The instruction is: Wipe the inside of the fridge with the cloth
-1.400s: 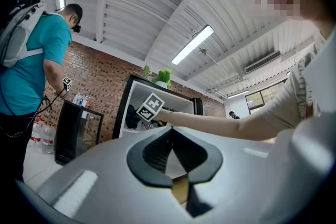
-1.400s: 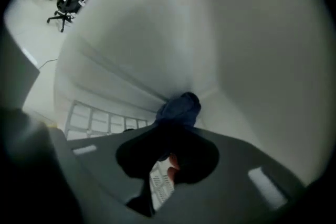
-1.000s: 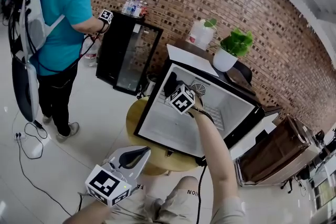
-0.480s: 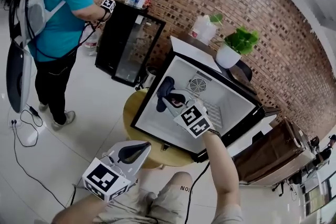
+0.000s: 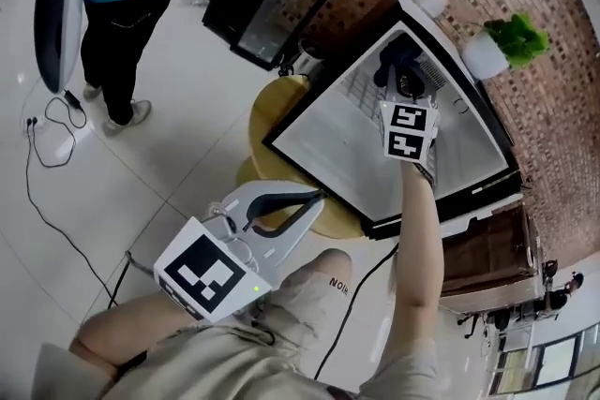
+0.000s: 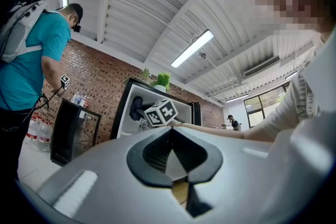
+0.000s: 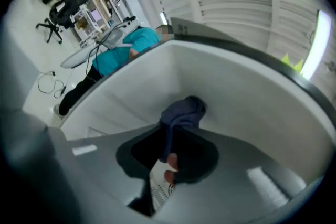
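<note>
Cloth (image 5: 397, 61) first: a dark blue rag, bunched up and clamped between the jaws of the right gripper (image 5: 403, 87). The right gripper view shows the jaws closed tight on one end of it, with the rest bulging out ahead of them against white plastic. It is inside the fridge (image 5: 330, 143), high in the back corner beside the round fan grille (image 5: 424, 78). Whether it presses on the wall or sits just off it I cannot tell.

The left gripper (image 5: 311, 199) has its jaws shut with nothing between them. It is held low near the person's lap, below the front edge of the small round table (image 5: 270, 138) that carries the fridge, and plays no part in the wiping.

As a judgement, the wiping looks to be under way rather than starting or finishing: the fridge stands open, the cloth is in a firm grip and the arm is reaching deep inside. The inside is bare and white with no obvious smears, so nothing shows which walls have been covered. The floor of the compartment, the side walls and the lower back wall probably remain, as well as bringing the cloth out afterwards.
</note>
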Available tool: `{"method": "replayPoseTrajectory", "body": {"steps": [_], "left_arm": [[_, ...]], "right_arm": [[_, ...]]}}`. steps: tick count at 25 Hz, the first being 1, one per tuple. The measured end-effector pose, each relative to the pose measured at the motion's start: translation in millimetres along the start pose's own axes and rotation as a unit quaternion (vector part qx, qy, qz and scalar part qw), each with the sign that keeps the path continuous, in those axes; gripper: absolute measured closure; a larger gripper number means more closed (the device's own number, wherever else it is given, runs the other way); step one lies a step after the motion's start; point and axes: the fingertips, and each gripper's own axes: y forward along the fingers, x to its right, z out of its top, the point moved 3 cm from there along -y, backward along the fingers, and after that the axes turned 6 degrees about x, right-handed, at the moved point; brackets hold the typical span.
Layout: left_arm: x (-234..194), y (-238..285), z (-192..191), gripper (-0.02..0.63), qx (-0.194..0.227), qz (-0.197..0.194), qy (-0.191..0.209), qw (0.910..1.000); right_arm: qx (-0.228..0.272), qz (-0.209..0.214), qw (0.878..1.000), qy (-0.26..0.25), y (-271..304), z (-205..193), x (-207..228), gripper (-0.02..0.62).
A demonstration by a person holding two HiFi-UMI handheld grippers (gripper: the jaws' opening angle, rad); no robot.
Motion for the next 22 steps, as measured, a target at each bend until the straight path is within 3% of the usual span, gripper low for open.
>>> {"method": "replayPoseTrajectory", "body": {"steps": [4, 9, 12, 17, 22], "left_arm": [[-1, 0, 8, 0.604, 0.005, -0.005, 0.012, 0.9999], [1, -6, 13, 0.604, 0.008, -0.009, 0.011, 0.9999], [1, -8, 16, 0.604, 0.015, -0.012, 0.004, 0.9998], [4, -9, 20, 0.604, 0.022, -0.019, 0.0, 0.9996], [10, -8, 21, 0.604, 0.023, -0.026, -0.003, 0.9994]], "right_arm": [[-0.036, -0.035, 0.998, -0.048, 42, -6, 11, 0.551], [-0.057, -0.057, 0.996, -0.045, 78, -16, 16, 0.551], [-0.067, -0.097, 0.992, -0.054, 77, -24, 29, 0.551], [-0.095, -0.205, 0.971, -0.073, 45, -53, 77, 0.552], [-0.148, -0.255, 0.955, -0.035, 12, -92, 118, 0.554]]}}
